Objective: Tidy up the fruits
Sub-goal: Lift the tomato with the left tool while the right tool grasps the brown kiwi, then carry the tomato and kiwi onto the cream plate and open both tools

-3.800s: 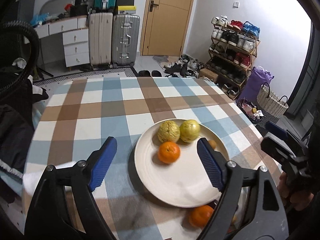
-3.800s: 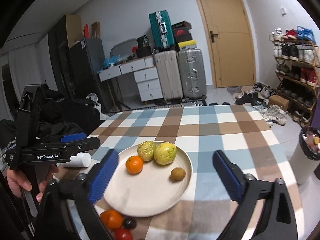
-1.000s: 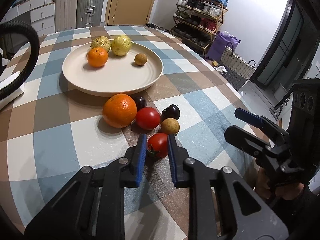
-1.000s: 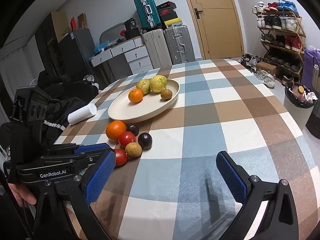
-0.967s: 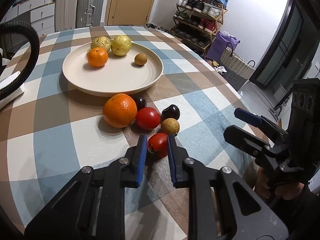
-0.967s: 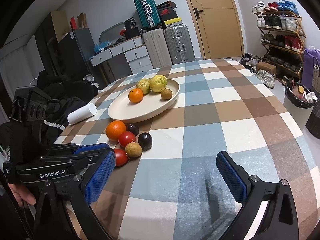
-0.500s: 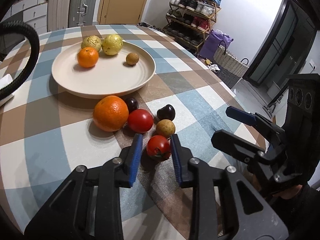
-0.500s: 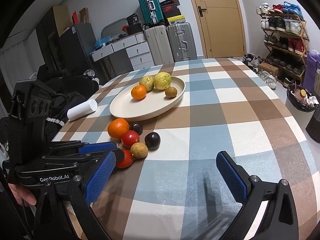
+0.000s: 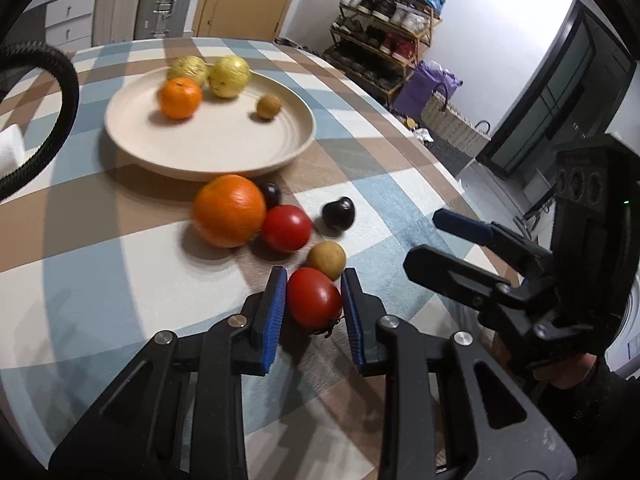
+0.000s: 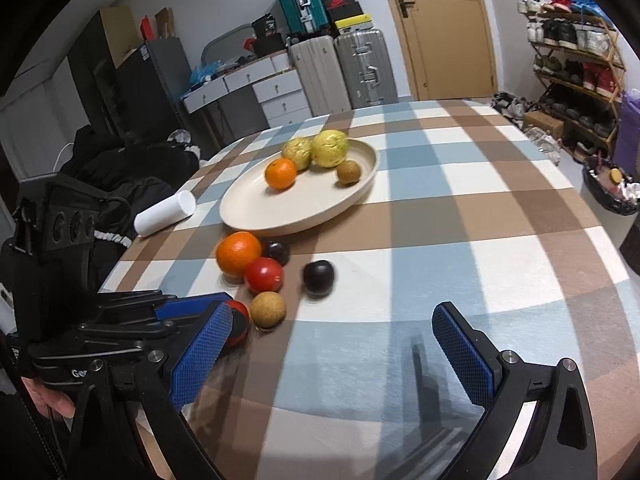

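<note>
A cream plate (image 9: 224,144) on the checked cloth holds a small orange (image 9: 180,98), two yellow-green fruits (image 9: 229,77) and a small brown fruit (image 9: 269,107). In front of it lie a large orange (image 9: 229,211), a red tomato (image 9: 287,228), two dark plums (image 9: 339,213) and a tan round fruit (image 9: 326,260). My left gripper (image 9: 313,306) is shut on a second red tomato (image 9: 314,298), both blue pads against its sides. That tomato (image 10: 240,326) is half hidden in the right wrist view. My right gripper (image 10: 332,314) stands wide open and holds nothing, over the cloth to the right of the fruit.
A white roll (image 10: 164,214) lies at the table's left edge, next to dark clothing (image 10: 120,176). A black hose (image 9: 64,92) curves in at the left. Suitcases (image 10: 340,72), drawers and a shoe rack (image 10: 576,60) stand beyond the table. Bare cloth stretches right of the plate.
My left gripper came down from over the plate, where it was wide open, and closed on the near tomato. In the last half second its pads narrowed again. The right gripper stays open.
</note>
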Tool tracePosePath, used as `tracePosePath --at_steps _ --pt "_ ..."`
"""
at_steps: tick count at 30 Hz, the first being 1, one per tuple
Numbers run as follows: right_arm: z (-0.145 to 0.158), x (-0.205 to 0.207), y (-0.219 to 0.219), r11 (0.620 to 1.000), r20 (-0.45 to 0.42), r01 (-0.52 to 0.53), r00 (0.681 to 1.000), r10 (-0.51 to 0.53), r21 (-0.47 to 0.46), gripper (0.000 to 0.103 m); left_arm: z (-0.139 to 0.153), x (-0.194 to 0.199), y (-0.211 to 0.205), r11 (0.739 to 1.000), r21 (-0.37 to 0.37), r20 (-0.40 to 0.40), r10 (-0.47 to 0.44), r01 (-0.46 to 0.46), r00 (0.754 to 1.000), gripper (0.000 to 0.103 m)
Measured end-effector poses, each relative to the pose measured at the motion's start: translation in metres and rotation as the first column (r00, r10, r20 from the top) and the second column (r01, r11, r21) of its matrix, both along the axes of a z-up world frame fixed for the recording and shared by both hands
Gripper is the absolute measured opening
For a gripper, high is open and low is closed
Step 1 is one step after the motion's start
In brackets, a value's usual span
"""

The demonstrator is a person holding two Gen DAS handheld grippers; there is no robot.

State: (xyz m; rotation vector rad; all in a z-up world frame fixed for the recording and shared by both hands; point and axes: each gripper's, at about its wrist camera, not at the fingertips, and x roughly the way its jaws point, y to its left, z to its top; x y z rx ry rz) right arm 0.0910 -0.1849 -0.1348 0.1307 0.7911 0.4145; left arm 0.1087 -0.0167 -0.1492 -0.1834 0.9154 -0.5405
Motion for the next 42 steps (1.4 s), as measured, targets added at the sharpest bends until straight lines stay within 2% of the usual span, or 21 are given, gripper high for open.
tracePosePath --at_steps 3,7,12,14,16,18,20,21,24,31,36,42 --pt "-0.002 0.005 0.012 0.999 -0.023 -0.031 0.999 0.031 0.012 0.1 0.007 -0.003 0.016 1.0 -0.008 0.013 0.03 -0.03 0.999 0.025" --pt "-0.01 0.011 0.032 0.997 -0.071 -0.076 0.995 0.075 -0.003 0.08 0.018 -0.007 0.038 0.997 -0.029 0.028 0.072 -0.071 0.997 0.025" --pt "-0.016 0.014 0.049 0.994 -0.083 -0.096 0.992 0.091 -0.052 0.067 0.032 -0.009 0.066 0.992 -0.047 0.051 0.122 -0.119 0.991 0.025" --pt "-0.016 0.015 0.053 0.993 -0.086 -0.102 0.992 0.097 -0.06 0.053 0.035 -0.008 0.076 0.989 -0.056 0.055 0.14 -0.137 0.989 0.025" --pt "-0.018 0.016 0.056 0.992 -0.093 -0.105 0.991 0.098 -0.074 0.051 0.039 -0.008 0.086 0.986 -0.062 0.059 0.156 -0.152 0.986 0.025" --pt "-0.02 0.016 0.058 0.991 -0.093 -0.098 0.992 0.09 -0.087 0.043 0.04 -0.007 0.093 0.985 -0.067 0.064 0.165 -0.161 0.984 0.025" --pt "-0.02 0.017 0.059 0.991 -0.095 -0.094 0.992 0.085 -0.097 0.029 0.042 -0.006 0.099 0.983 -0.068 0.068 0.173 -0.169 0.983 0.025" --pt "-0.02 0.017 0.058 0.991 -0.097 -0.091 0.992 0.081 -0.101 0.026 0.043 -0.005 0.1 0.983 -0.069 0.069 0.175 -0.17 0.982 0.025" --pt "-0.02 0.016 0.056 0.992 -0.09 -0.088 0.993 0.08 -0.091 0.026 0.045 -0.001 0.104 0.982 -0.068 0.074 0.179 -0.175 0.981 0.025" --pt "0.004 0.018 0.044 0.996 0.005 -0.072 0.997 0.073 -0.054 0.026 0.047 0.024 0.102 0.98 -0.06 0.08 0.193 -0.188 0.978 0.025" --pt "0.027 0.039 0.035 0.998 0.057 -0.065 0.996 0.066 -0.027 0.026 0.052 0.052 0.101 0.979 -0.052 0.084 0.199 -0.195 0.976 0.025" --pt "0.043 0.079 0.031 0.996 0.095 -0.076 0.992 0.079 -0.039 0.026 0.06 0.093 0.097 0.979 -0.013 0.106 0.205 -0.205 0.973 0.025"
